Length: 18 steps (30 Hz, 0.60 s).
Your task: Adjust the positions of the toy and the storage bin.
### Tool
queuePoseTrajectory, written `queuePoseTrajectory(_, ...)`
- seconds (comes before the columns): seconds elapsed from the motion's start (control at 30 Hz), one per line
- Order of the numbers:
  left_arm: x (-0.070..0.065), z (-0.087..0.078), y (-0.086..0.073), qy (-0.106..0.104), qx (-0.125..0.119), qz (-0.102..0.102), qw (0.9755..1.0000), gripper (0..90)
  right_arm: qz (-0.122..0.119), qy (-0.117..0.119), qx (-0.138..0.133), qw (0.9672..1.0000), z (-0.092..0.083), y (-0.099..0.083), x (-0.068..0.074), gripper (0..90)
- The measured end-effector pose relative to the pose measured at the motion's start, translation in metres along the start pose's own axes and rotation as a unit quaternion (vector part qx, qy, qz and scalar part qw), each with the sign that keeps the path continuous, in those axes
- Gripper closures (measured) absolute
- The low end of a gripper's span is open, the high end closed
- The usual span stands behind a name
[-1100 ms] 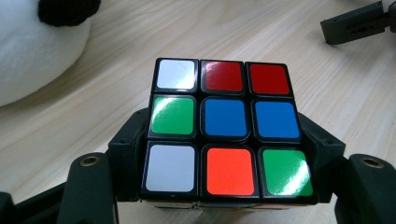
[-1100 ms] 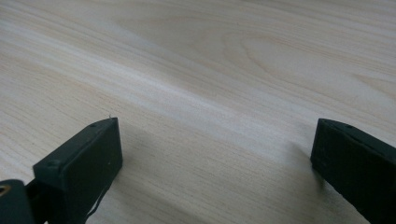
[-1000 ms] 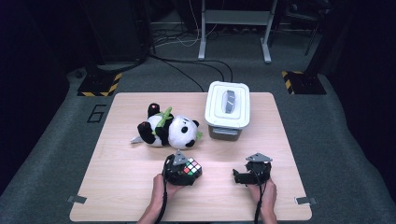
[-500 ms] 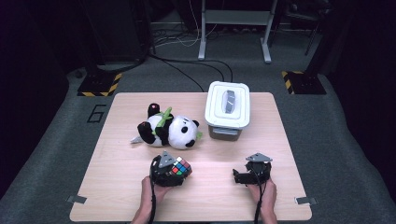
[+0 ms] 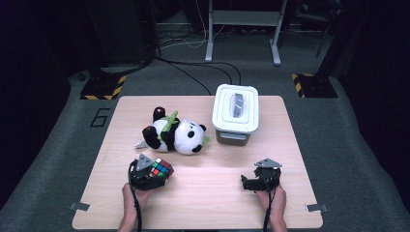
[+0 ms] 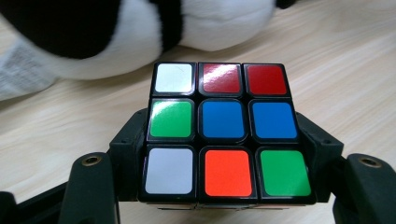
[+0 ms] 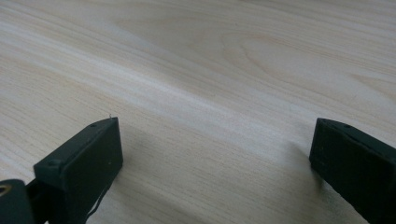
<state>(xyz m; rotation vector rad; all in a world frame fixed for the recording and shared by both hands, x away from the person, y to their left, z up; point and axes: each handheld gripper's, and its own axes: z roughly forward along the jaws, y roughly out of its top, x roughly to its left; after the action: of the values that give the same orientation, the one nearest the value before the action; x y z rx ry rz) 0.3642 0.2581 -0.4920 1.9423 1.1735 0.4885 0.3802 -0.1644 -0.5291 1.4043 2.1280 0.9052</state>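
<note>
The left tool (image 5: 159, 173) clamps the cube (image 6: 223, 133) just beside the panda (image 5: 174, 137); the right tool (image 7: 212, 163) gapes wide over the bench (image 5: 212, 193).

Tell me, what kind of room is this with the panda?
Probably a lab or studio for recording, not a home. A bare wooden table stands on grey carpet, with yellow-and-black striped floor plates, loose cables and a metal stand behind it in the dark.
</note>
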Motion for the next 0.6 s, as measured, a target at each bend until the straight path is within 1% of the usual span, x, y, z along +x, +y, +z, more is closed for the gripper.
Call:
queuePoseTrajectory(0.1, 0.009, -0.004, -0.003, 0.015, -0.005, -0.009, 0.9998, 33.6, 0.0, 0.0, 0.0, 1.0, 0.0, 0.0, 0.0, 2.0)
queuePoseTrajectory(0.17, 0.013, -0.006, -0.005, 0.02, -0.006, -0.015, 0.9997, 33.6, -0.001, 0.0, 0.0, 1.0, 0.0, 0.0, 0.0, 2.0)
queuePoseTrajectory(0.2, 0.013, -0.006, -0.005, 0.02, -0.006, -0.015, 0.9997, 33.7, -0.001, 0.0, 0.0, 1.0, 0.0, 0.0, 0.0, 2.0)
queuePoseTrajectory(0.27, 0.017, -0.007, -0.007, 0.028, -0.007, -0.02, 0.9994, 33.7, 0.0, 0.0, 0.0, 1.0, 0.0, 0.0, 0.0, 2.0)
queuePoseTrajectory(0.37, 0.021, -0.007, -0.008, 0.032, -0.005, -0.023, 0.9992, 33.6, 0.0, 0.0, 0.0, 1.0, 0.0, 0.0, 0.0, 2.0)
queuePoseTrajectory(0.4, 0.027, -0.007, -0.009, 0.04, -0.004, -0.024, 0.9989, 33.7, 0.0, 0.0, 0.0, 1.0, 0.0, 0.0, 0.0, 2.0)
queuePoseTrajectory(0.43, 0.027, -0.007, -0.009, 0.04, -0.004, -0.024, 0.9989, 33.7, 0.0, 0.0, 0.0, 1.0, 0.0, 0.0, 0.0, 2.0)
queuePoseTrajectory(0.47, 0.031, -0.008, -0.01, 0.049, -0.007, -0.028, 0.9984, 33.7, 0.0, 0.0, 0.0, 1.0, 0.0, 0.0, 0.0, 2.0)
queuePoseTrajectory(0.5, 0.031, -0.008, -0.01, 0.049, -0.007, -0.028, 0.9984, 33.6, 0.0, 0.0, 0.0, 1.0, 0.0, 0.0, 0.0, 2.0)
queuePoseTrajectory(0.53, 0.038, -0.01, -0.009, 0.055, -0.006, -0.031, 0.998, 33.6, 0.0, 0.0, 0.0, 1.0, 0.0, 0.0, 0.0, 2.0)
queuePoseTrajectory(0.57, 0.038, -0.01, -0.009, 0.055, -0.006, -0.031, 0.998, 33.7, 0.0, 0.0, 0.0, 1.0, 0.0, 0.0, 0.0, 2.0)
queuePoseTrajectory(0.6, 0.042, -0.01, -0.009, 0.059, -0.005, -0.033, 0.9977, 33.7, 0.0, 0.0, 0.0, 1.0, 0.0, 0.0, 0.0, 2.0)
